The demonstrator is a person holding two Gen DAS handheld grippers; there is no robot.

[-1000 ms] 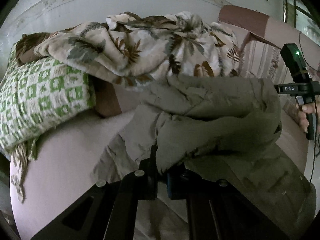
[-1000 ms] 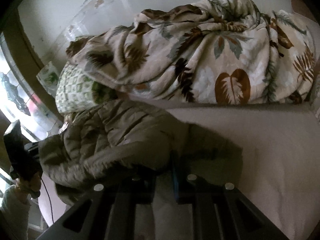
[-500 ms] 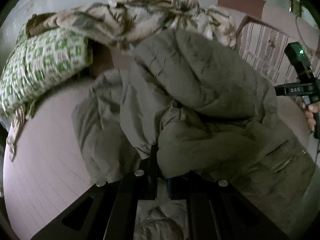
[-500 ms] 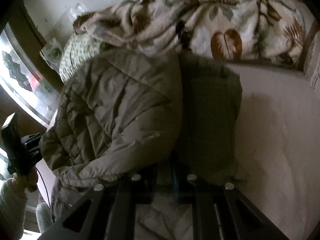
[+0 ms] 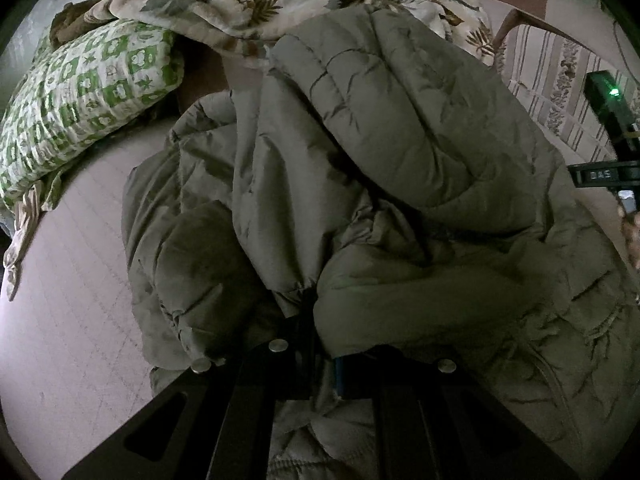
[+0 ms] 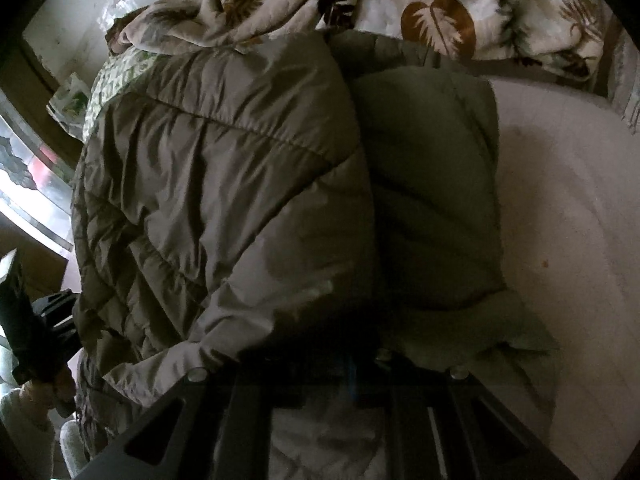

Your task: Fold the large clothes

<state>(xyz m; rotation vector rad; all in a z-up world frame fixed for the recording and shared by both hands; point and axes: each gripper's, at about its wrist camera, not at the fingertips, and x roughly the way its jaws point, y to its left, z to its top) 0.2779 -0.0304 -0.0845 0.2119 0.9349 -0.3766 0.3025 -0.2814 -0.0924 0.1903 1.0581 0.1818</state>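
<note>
- While both tools sit at the bottom of their frames, the left hand-held gripper (image 5: pixel 320 344) is clenched on a fold of the puffer jacket (image 5: pixel 400 168), its fingers buried in the cloth at lower centre of the left view.
- The right hand-held gripper (image 6: pixel 360 360) likewise pinches the jacket's hem at lower centre of the right view; the fingertips themselves are hidden in dark fabric, so the grip is judged from the cloth bunching there.
- The jacket rises directly ahead of both grippers, filling the middle of each frame, its long axis running away from the cameras toward the top; it lies on the pink bed (image 6: pixel 560 220).
- Neither hand is clearly nearer: each holds its own bottom edge, and each gripper shows at the far side of the other's view.
- Judging from this, the coming move carries the held edge forward, over the body of the jacket.
- Beyond, at upper left of the left view, lies a green patterned pillow (image 5: pixel 80 96).
- Farthest, across the top, a leaf-print blanket (image 6: pixel 420 8).
- Count: one jacket, two grippers, one pillow, one blanket.
</note>
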